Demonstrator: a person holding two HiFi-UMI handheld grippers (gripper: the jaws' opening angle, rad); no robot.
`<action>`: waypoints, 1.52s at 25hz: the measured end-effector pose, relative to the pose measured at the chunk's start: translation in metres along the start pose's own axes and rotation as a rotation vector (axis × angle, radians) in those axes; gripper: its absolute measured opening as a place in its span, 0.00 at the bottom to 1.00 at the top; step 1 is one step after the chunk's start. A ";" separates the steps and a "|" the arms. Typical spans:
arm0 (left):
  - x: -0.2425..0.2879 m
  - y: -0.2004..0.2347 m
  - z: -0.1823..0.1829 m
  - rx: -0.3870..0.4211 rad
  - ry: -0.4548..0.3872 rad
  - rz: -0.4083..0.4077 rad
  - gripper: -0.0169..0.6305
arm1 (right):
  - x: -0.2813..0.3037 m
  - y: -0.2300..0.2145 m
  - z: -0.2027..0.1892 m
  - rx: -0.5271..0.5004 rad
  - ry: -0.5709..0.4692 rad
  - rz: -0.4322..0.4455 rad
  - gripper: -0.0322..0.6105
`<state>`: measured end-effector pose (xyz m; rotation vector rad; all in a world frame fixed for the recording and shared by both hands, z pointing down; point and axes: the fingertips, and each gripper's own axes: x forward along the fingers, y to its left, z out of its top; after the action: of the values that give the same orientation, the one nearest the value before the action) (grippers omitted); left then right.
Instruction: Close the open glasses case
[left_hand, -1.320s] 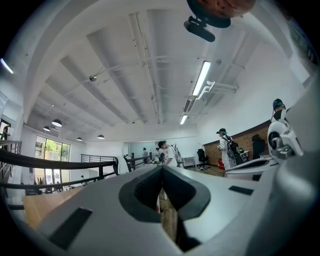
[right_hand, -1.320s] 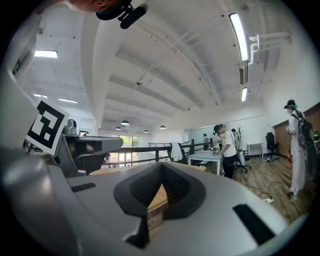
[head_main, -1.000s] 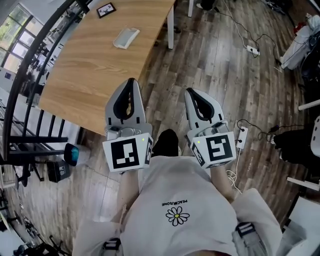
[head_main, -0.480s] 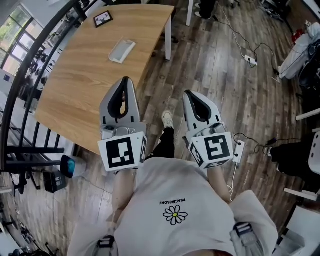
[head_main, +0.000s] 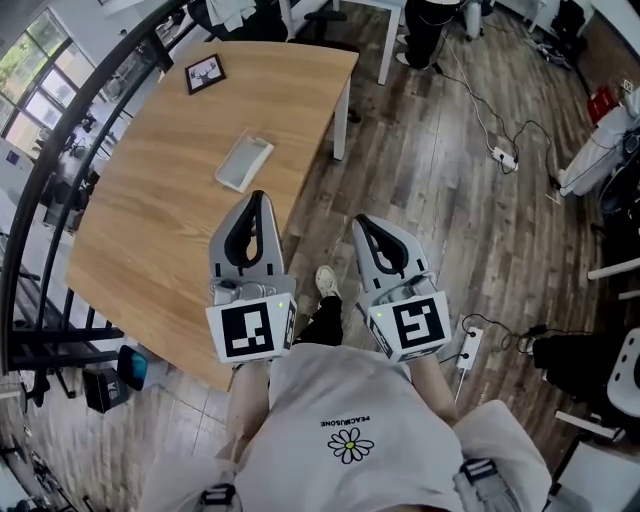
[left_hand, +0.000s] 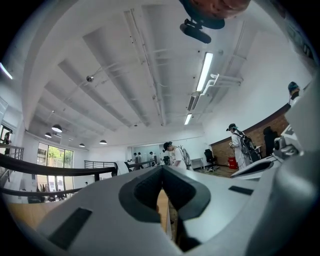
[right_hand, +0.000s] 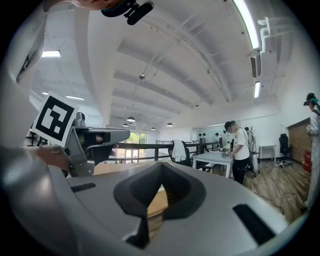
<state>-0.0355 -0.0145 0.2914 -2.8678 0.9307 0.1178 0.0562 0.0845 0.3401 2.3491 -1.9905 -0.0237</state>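
At upper left, the open glasses case (head_main: 243, 162) lay on the wooden table (head_main: 150, 230), apart from left gripper (head_main: 257, 197) and right gripper (head_main: 361, 221), both with jaws together and empty; approach stage, seemingly; next, reaching its lid.

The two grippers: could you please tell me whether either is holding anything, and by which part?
Nothing is held. The left gripper and right gripper are both shut and empty; the glasses case lies untouched on the table.

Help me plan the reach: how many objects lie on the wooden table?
2: the glasses case mid-table, a small framed picture near the far edge. The left gripper hides some tabletop.
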 end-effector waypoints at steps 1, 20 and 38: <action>0.012 0.005 -0.003 -0.006 0.006 0.005 0.05 | 0.014 -0.004 0.002 -0.005 0.001 0.011 0.06; 0.141 0.116 -0.015 -0.026 0.003 0.266 0.05 | 0.224 -0.024 0.026 -0.029 -0.015 0.311 0.06; 0.123 0.147 -0.006 0.019 0.021 0.627 0.05 | 0.281 0.004 0.043 -0.008 -0.077 0.631 0.06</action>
<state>-0.0230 -0.2046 0.2695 -2.4535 1.7828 0.1327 0.0963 -0.1950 0.3053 1.6335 -2.6570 -0.0906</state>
